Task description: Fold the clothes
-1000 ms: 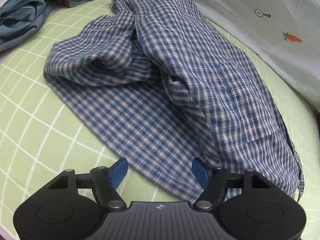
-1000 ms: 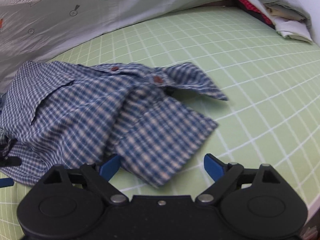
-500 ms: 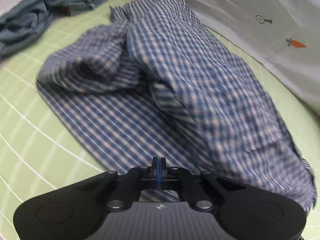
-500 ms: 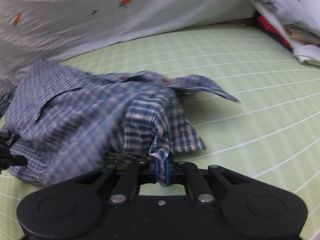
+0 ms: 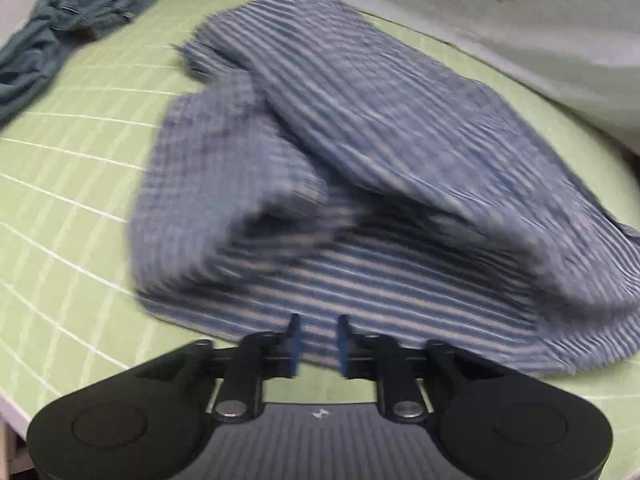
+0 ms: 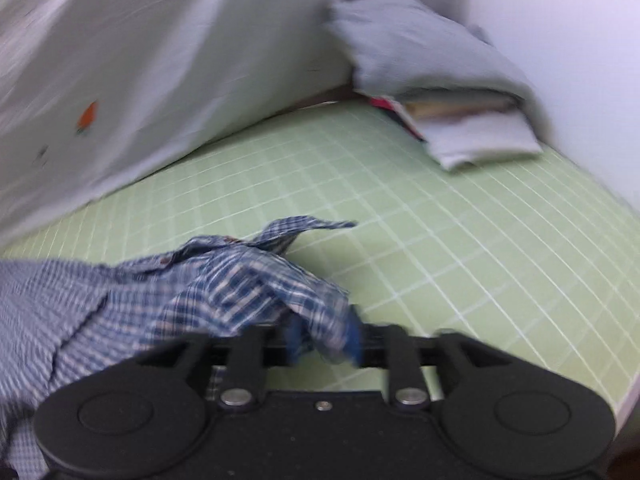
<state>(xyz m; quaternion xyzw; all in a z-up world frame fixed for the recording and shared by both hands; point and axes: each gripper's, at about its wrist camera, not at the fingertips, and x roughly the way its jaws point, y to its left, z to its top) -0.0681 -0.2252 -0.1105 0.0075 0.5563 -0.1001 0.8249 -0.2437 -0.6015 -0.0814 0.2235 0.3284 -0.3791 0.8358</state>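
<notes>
**Both grippers letting go of the plaid shirt mid-fold**

The blue plaid shirt (image 5: pixel 360 168) lies in a rumpled heap on the green grid mat (image 5: pixel 80 160), one layer thrown over another, its hem nearest the left wrist camera and its collar end (image 6: pixel 304 228) pointing out over bare mat in the right view. Everything is smeared with motion blur, so fine detail is hard to call.

The step in hand looks like the release after a fold: a doubled layer has been laid down and both tools are parting from the cloth. The fold is rough, so I judge the task far from done.

The left gripper (image 5: pixel 318 344) shows its blue pads (image 5: pixel 295 340) a narrow gap apart and the jaws are opening; the hem sits just beyond the tips, and I see no cloth pinched between them. The right gripper (image 6: pixel 324 338) is opening too, about half wide, with a bunch of plaid fabric draped between and over its pads; whether they press on it, the blur will not let me say.

Next, by my reading, both tools need to clear the fabric without dragging it, then find fresh edges to flatten the bulge and square the fold. A denim garment (image 5: pixel 52 48) waits at the far left, and folded bedding (image 6: pixel 432 64) sits in the far corner.
</notes>
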